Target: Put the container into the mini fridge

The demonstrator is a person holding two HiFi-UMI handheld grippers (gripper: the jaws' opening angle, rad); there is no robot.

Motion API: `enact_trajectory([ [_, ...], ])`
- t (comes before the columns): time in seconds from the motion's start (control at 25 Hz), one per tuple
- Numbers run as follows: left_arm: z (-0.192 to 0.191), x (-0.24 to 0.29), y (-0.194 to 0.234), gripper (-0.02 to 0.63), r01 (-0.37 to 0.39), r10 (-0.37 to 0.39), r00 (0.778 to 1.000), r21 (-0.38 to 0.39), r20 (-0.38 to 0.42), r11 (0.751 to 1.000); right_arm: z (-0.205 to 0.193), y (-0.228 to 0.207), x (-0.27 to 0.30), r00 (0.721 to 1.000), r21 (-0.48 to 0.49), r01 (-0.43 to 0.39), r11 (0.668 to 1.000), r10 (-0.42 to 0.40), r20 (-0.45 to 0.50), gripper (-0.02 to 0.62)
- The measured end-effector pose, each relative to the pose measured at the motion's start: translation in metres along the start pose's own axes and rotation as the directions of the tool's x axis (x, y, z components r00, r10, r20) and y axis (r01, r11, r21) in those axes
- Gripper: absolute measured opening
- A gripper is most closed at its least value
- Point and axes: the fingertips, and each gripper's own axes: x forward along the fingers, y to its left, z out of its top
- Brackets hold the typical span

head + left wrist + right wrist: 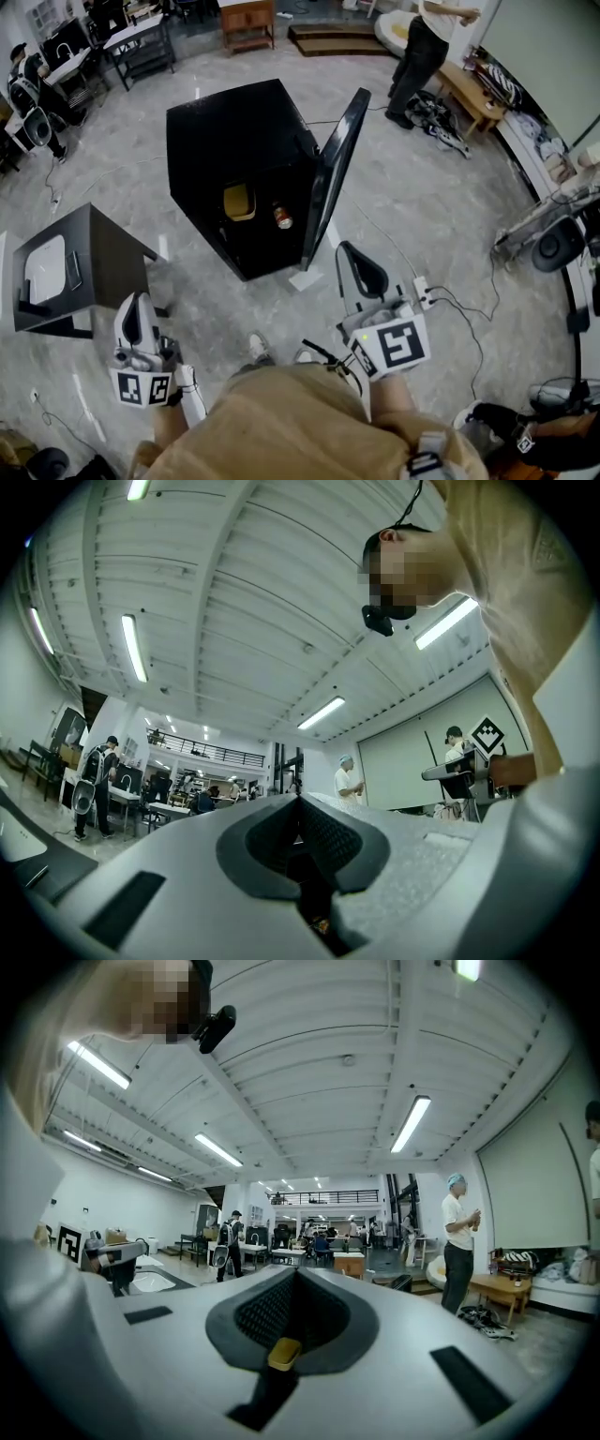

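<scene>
The black mini fridge (239,150) stands on the floor ahead of me with its door (335,169) swung open to the right. Inside it sits a yellowish container (239,202), with a small can (283,218) to its right. My left gripper (134,300) is held low at my left, shut and empty. My right gripper (348,247) is at my right, just short of the fridge door, also shut with nothing in it. In the left gripper view the left gripper (298,799) tilts up towards the ceiling. The right gripper (296,1269) in its own view faces the hall.
A dark side table (89,248) carrying a white tray (47,267) stands at my left. A sheet of paper (305,278) lies by the fridge's foot. A power strip (422,291) with cables lies at my right. A person (422,52) stands at the back right beside a bench (469,94).
</scene>
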Motion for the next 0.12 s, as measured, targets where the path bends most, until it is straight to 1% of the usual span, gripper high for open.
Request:
enact_trajectory([
  [0.12,-0.002,-0.004,-0.0098,0.002,0.008,-0.008,1.0,-0.006,-0.006,1.0,-0.0014,-0.004,-0.0113,1.0,-0.01,0.014,1.0,-0.014,-0.006,0.0],
])
